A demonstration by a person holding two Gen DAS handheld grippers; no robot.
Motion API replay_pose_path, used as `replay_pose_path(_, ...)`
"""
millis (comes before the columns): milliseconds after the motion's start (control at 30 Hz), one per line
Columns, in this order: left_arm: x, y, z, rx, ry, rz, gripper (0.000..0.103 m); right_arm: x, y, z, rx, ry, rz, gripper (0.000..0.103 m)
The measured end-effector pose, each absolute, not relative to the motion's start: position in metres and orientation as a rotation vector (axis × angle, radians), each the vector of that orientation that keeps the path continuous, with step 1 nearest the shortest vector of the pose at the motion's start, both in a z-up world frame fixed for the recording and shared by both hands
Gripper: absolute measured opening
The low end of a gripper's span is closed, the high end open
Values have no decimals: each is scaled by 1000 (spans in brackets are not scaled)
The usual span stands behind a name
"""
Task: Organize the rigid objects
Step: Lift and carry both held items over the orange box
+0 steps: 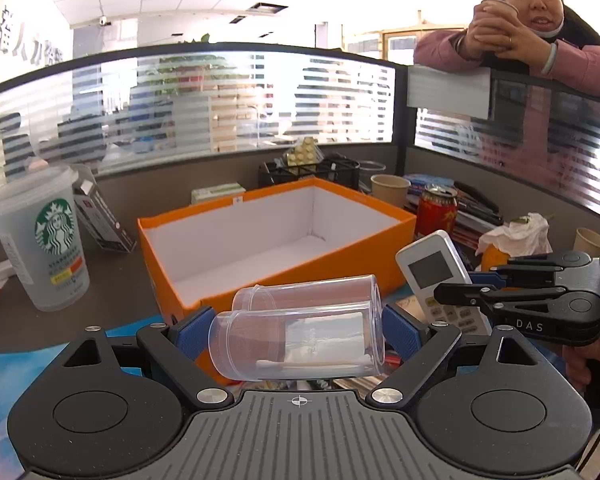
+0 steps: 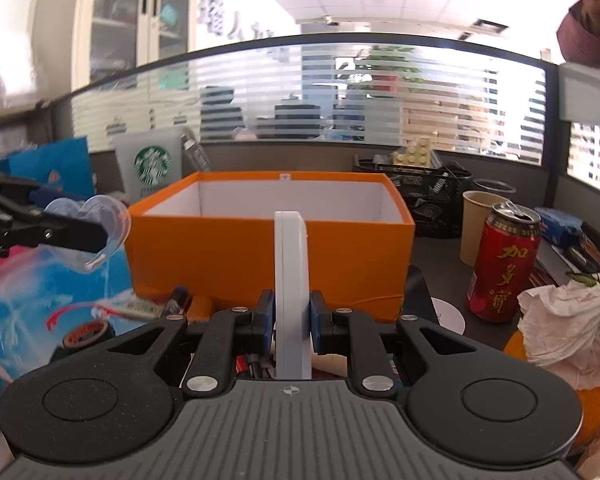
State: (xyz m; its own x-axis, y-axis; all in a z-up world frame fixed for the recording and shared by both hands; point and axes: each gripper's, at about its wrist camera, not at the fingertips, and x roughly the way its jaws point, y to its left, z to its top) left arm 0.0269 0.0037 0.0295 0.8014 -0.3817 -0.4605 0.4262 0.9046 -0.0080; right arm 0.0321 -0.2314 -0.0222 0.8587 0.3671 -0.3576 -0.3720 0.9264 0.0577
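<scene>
Your left hand-held gripper is grasping a clear heart-shaped plastic container lying on its side, its blue pads pressed against both ends; a cotton swab rests inside along the lower wall. It sits at the lower centre of the left wrist view, just in front of the orange box, whose white interior is open at mid-frame.

Your right hand-held gripper is clenched on a white remote control, held on edge so its narrow side faces the camera, upright at the centre of the right wrist view. In the left wrist view the same remote shows its dark screen at the right of the frame, beside the box's near right corner.

A Starbucks cup stands at the left of the left wrist view on the worktop. A red can and a paper cup stand right of the box in the right wrist view, with crumpled tissue at the lower right.
</scene>
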Motion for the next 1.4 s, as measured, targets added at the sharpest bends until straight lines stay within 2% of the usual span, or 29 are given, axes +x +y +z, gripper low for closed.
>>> replay_pose_path(367,42,3,68,80,432,-424,90,46,-234,22,35,305,436,16)
replay_pose_path(733,101,-2,93,60,461,-388,90,119,-227,66,121,330,486,16)
replay_pose_path(1000,152,-10,77,62,536,-331,90,179,-212,71,97,407,471,16)
replay_pose_path(1400,213,-17,31,100,705,-257,90,244,-189,31,11,673,452,16)
